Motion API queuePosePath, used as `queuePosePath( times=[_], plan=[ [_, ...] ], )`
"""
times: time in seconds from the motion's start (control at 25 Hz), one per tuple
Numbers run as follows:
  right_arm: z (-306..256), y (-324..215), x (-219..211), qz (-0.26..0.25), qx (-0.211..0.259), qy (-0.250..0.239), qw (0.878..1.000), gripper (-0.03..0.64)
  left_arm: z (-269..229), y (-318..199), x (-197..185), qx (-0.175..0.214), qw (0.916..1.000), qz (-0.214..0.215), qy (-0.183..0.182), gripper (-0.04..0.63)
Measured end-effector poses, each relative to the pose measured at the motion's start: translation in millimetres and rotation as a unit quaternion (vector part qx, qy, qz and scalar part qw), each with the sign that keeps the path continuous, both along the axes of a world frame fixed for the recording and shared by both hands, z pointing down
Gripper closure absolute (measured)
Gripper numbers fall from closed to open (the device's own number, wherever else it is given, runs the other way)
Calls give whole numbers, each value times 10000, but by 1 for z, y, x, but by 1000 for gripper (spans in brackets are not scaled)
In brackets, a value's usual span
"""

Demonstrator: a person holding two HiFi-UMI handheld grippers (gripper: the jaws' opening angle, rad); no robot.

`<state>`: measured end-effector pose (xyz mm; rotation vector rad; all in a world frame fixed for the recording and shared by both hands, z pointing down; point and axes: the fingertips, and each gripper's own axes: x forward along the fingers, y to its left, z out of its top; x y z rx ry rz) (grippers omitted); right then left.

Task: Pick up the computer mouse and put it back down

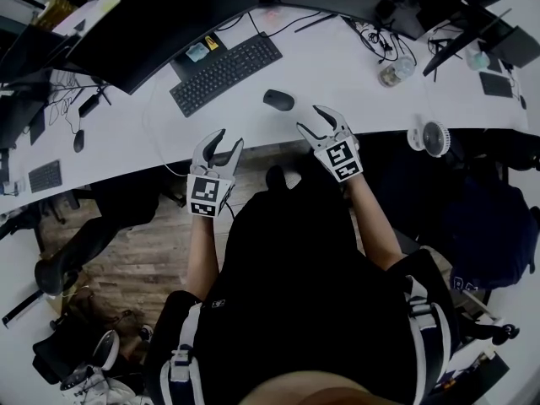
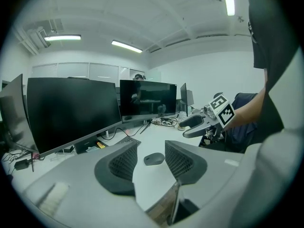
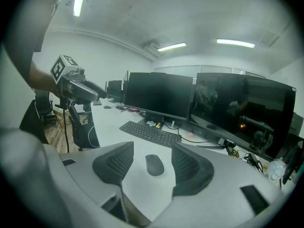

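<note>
The dark grey computer mouse (image 1: 278,100) lies flat on the white desk (image 1: 126,129), just in front of the black keyboard (image 1: 225,72). My right gripper (image 1: 321,120) hovers at the desk's front edge, a little right of the mouse, jaws open and empty. My left gripper (image 1: 223,145) is held over the desk's front edge, left of and nearer than the mouse, also open and empty. In the right gripper view the mouse (image 3: 154,165) shows beyond the gap of the gripper (image 3: 151,167). In the left gripper view the mouse (image 2: 154,159) lies past the gripper (image 2: 148,161), with the other gripper (image 2: 194,125) at the right.
Large dark monitors (image 1: 164,24) stand behind the keyboard. Cables (image 1: 375,39) and a small jar (image 1: 390,75) lie at the back right, a small white fan (image 1: 433,137) at the right edge. A second mouse (image 1: 78,141) and keypad (image 1: 45,175) lie far left. Office chairs stand below the desk.
</note>
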<state>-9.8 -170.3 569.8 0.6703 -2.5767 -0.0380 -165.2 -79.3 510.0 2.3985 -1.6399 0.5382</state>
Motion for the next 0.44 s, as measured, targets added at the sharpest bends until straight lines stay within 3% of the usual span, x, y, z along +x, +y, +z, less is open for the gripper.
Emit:
queuePosePath(
  times=[0.44],
  plan=[
    [6,-2,-7,-361,-1,68,9993,367,0,7,-1,61,9991,-413,73,414]
  ],
)
